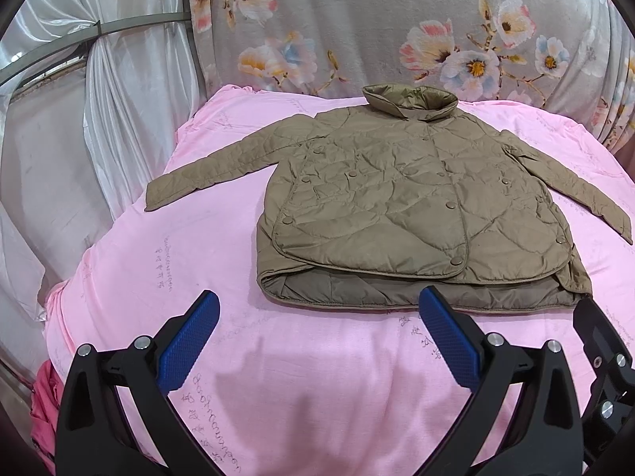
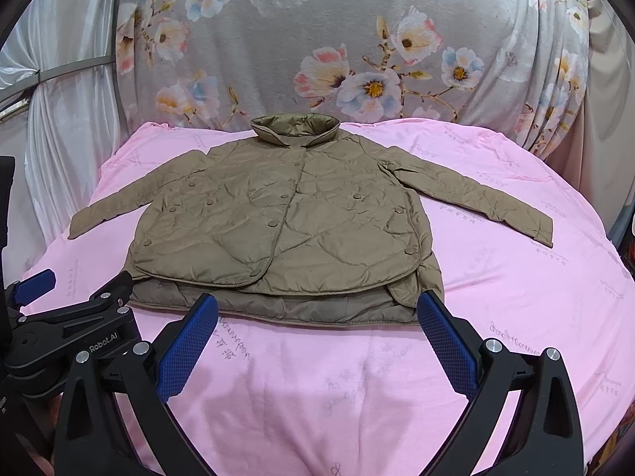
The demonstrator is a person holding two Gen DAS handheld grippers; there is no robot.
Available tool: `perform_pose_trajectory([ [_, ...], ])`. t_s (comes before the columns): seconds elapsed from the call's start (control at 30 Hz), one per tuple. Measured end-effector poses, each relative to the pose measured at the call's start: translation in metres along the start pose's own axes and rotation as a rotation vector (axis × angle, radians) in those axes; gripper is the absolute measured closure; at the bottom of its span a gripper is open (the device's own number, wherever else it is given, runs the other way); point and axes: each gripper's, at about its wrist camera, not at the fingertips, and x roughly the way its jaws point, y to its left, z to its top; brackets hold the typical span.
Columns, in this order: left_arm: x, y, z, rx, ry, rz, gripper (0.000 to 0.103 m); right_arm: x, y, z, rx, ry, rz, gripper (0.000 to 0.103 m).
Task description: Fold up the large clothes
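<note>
An olive-brown quilted jacket [image 1: 405,198] lies flat and buttoned on the pink sheet [image 1: 178,277], collar at the far side, both sleeves spread out to the sides. It also shows in the right wrist view [image 2: 278,222]. My left gripper [image 1: 319,309] is open and empty, just short of the jacket's near hem, toward its left half. My right gripper [image 2: 317,313] is open and empty, at the near hem, its fingertips over the hem's edge. The right gripper's fingers [image 1: 595,329] show at the right of the left wrist view, and the left gripper's body [image 2: 79,325] at the left of the right wrist view.
A grey floral cloth [image 2: 357,39] hangs behind the bed. White satin curtains [image 1: 99,119] with a metal rail stand at the left. A pink-red cloth [image 1: 43,404] hangs off the near left edge of the bed.
</note>
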Motion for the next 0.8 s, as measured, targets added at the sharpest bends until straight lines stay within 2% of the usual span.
perform_pose_trajectory([
  [0.8,-0.0009,0.0020,0.0023,-0.003,0.002,-0.003,0.005,0.0007,0.0018,-0.0005,0.001,0.001,0.001,0.005],
])
